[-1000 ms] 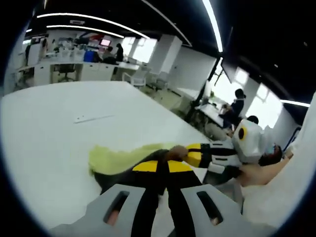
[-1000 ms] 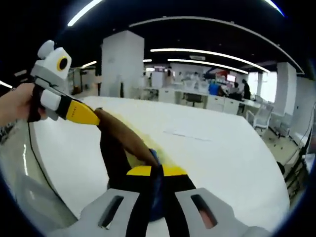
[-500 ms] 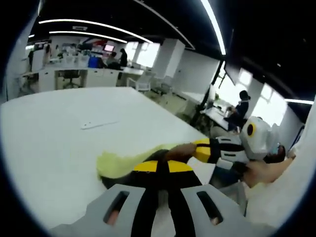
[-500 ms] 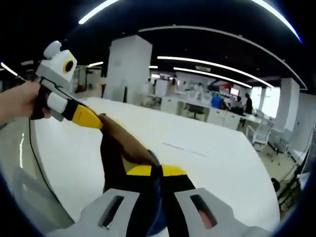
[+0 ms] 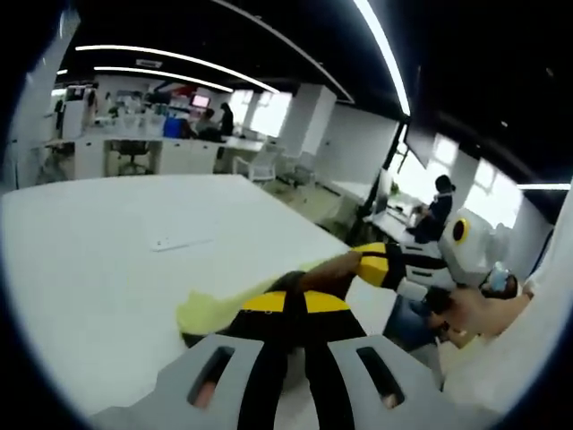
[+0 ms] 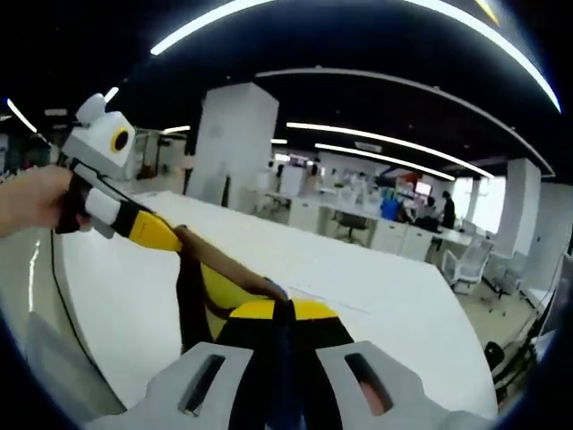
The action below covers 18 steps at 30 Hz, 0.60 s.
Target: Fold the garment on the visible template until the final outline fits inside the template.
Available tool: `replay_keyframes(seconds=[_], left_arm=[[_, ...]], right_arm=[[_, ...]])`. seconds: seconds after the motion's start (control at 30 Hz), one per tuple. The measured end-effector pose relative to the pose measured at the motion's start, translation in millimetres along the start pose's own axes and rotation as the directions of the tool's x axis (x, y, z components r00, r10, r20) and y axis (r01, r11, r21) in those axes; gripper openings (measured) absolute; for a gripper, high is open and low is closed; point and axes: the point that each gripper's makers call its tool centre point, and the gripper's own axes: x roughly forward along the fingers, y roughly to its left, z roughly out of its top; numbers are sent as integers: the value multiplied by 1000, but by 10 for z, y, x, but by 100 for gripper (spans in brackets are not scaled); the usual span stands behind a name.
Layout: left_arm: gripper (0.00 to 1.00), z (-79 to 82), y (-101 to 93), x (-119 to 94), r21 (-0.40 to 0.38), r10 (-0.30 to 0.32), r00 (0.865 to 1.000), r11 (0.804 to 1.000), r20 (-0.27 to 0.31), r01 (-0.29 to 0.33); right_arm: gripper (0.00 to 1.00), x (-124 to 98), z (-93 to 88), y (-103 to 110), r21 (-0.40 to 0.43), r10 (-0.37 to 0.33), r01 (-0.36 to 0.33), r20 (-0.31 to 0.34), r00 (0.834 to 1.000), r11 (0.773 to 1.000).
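Garment [image 5: 224,303] seemingly between both tongs

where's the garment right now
The garment is stretched between both shut grippers just above the white table; in the left gripper view its yellow end trails left of the jaws.

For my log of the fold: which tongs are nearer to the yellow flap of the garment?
Left. The left tongs grip the garment right beside the yellow flap; the right tongs hold it farther along, away from the flap.
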Motion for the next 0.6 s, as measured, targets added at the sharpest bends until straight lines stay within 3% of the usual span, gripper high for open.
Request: replay_keyframes(seconds=[0.6], left_arm=[[1, 323, -78, -139, 32, 21, 997, 999, 71, -23]], right_arm=[[4, -73, 373, -50, -48, 5, -1, 74, 997, 999]])
